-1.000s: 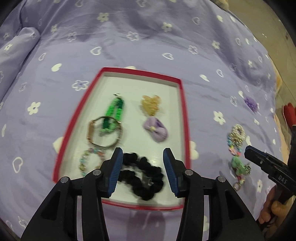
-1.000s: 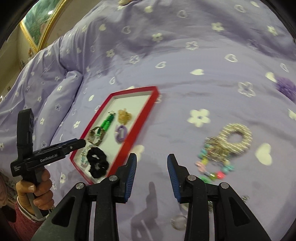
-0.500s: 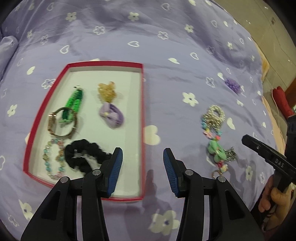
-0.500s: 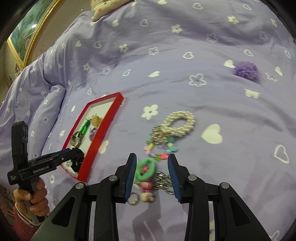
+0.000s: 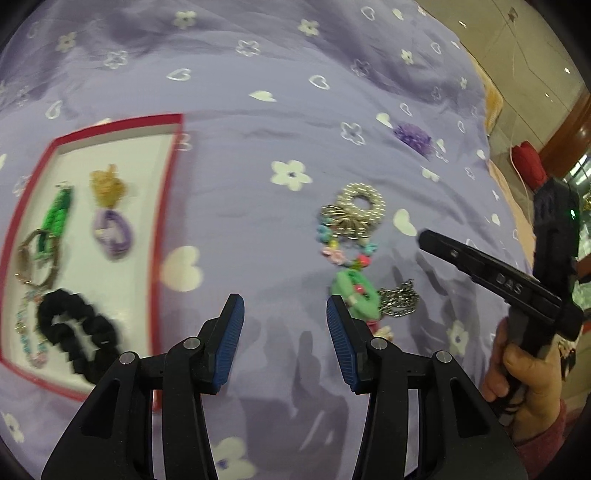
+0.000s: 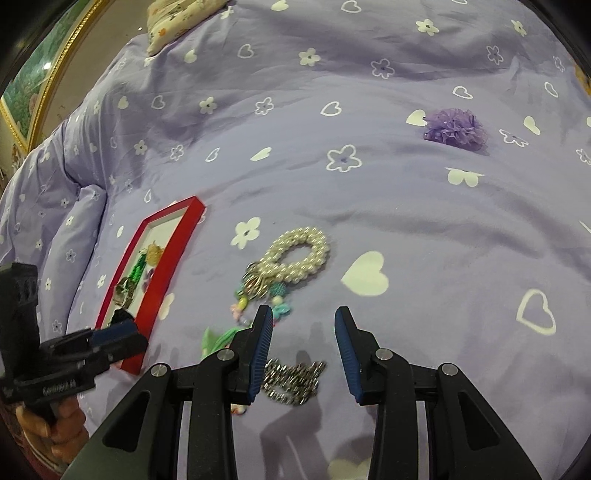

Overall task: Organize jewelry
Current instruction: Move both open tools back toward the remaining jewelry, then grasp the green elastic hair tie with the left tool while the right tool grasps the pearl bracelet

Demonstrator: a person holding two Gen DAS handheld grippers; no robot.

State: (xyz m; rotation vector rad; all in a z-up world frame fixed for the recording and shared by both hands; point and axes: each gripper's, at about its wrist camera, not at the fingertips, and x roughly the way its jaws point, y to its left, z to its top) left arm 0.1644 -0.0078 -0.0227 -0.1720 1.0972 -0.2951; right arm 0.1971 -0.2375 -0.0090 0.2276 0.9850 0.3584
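A red-rimmed white tray [image 5: 168, 206] [image 6: 173, 258] lies on the purple bedspread, holding a black scrunchie [image 5: 77, 332], a green clip [image 5: 55, 218], a bangle [image 5: 37, 262], a gold piece [image 5: 107, 188] and a purple bow [image 5: 112, 230]. Loose on the bedspread lie a pearl ring [image 5: 364, 203] [image 6: 299, 254], a colourful bead bracelet [image 5: 343, 249], a green scrunchie [image 5: 356, 291] and a silver chain [image 5: 400, 302] [image 6: 291, 380]. My left gripper [image 5: 284, 321] is open, just left of the green scrunchie. My right gripper [image 6: 303, 332] is open above the chain.
A purple pom-pom flower [image 6: 454, 129] [image 5: 413, 136] lies farther out on the bedspread. A floral pillow [image 6: 181, 18] sits at the far edge, with a gold picture frame [image 6: 40, 85] to the left. A red object [image 5: 528, 166] lies beyond the bed's right edge.
My left gripper has swung right, from over the tray to beside the loose pile. My right gripper has moved over the pile, onto the chain. Both stay open.
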